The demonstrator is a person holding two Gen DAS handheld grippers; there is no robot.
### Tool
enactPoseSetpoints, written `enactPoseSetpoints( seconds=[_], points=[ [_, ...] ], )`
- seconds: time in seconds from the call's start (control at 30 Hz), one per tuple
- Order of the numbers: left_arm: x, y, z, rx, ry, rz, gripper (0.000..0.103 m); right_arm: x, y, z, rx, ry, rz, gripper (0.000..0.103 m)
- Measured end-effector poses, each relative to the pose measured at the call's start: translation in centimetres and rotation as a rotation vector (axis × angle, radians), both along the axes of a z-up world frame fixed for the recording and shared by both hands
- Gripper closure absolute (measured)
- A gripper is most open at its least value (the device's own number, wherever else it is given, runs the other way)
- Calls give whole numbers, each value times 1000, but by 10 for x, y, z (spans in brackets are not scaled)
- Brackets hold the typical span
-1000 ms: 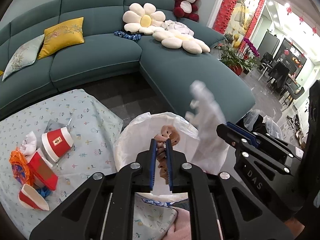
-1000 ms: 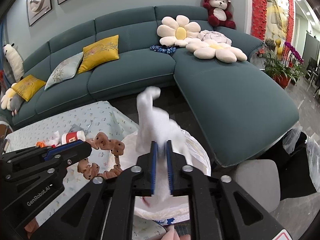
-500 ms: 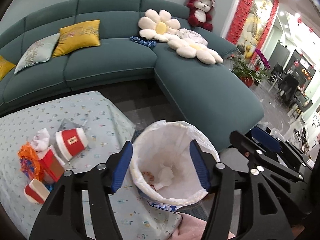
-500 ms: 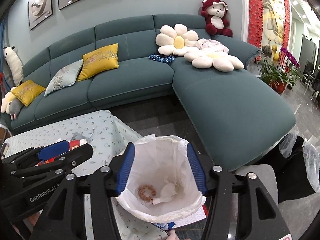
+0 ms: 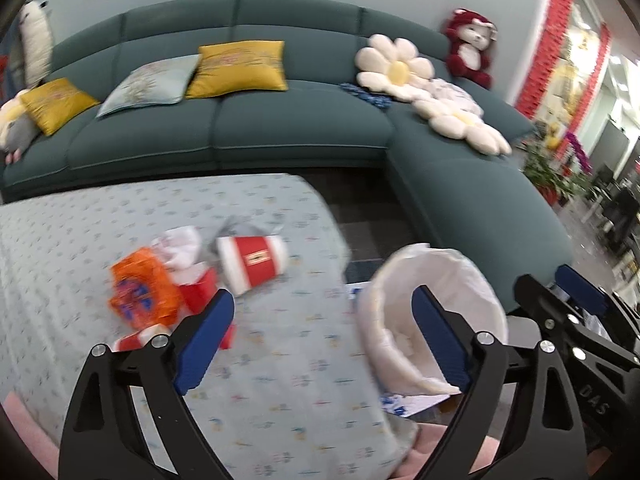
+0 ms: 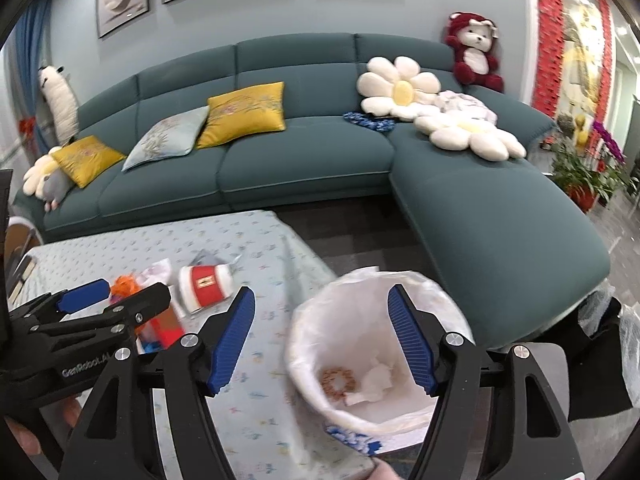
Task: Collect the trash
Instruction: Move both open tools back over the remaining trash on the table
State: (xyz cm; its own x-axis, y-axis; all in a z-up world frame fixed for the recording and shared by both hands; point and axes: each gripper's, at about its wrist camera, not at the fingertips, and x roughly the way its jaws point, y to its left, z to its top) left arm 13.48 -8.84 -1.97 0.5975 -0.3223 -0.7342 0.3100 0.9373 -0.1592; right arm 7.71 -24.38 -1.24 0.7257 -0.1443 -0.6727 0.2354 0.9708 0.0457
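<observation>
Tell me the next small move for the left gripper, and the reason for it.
Probably ease the left gripper, open and empty, forward and left toward the red and white paper cup lying on its side on the patterned tablecloth. The white-lined trash bin already holds a brown bead ring and a crumpled white tissue, while the cup and orange wrapper remain.

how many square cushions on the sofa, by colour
yellow cushions: 2
pale blue cushion: 1
total: 3
</observation>
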Motion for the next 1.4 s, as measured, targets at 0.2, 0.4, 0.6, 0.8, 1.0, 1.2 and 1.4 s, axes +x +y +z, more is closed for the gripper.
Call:
enactPoseSetpoints(
  seconds=[0.2,0.4,0.6,0.8,1.0,1.2,1.4],
  points=[
    [2,42,-10,20,18,80,16,7,40,-3,1,15,64,37],
    [2,72,-16,22,31,138,15,12,72,-9,-5,34,113,36],
    [4,101,-26,11,51,188,13,17,97,-18,-16,66,146,36],
    [6,127,-42,8,90,230,12,25,114,-28,-22,93,166,35],
    [9,144,-61,17,131,257,12,35,129,-40,-19,122,183,35],
    [18,158,-83,27,184,288,11,49,145,-57,-18,156,209,35],
    [32,170,-111,22,263,309,11,70,156,-78,1,193,233,35]
  ],
)
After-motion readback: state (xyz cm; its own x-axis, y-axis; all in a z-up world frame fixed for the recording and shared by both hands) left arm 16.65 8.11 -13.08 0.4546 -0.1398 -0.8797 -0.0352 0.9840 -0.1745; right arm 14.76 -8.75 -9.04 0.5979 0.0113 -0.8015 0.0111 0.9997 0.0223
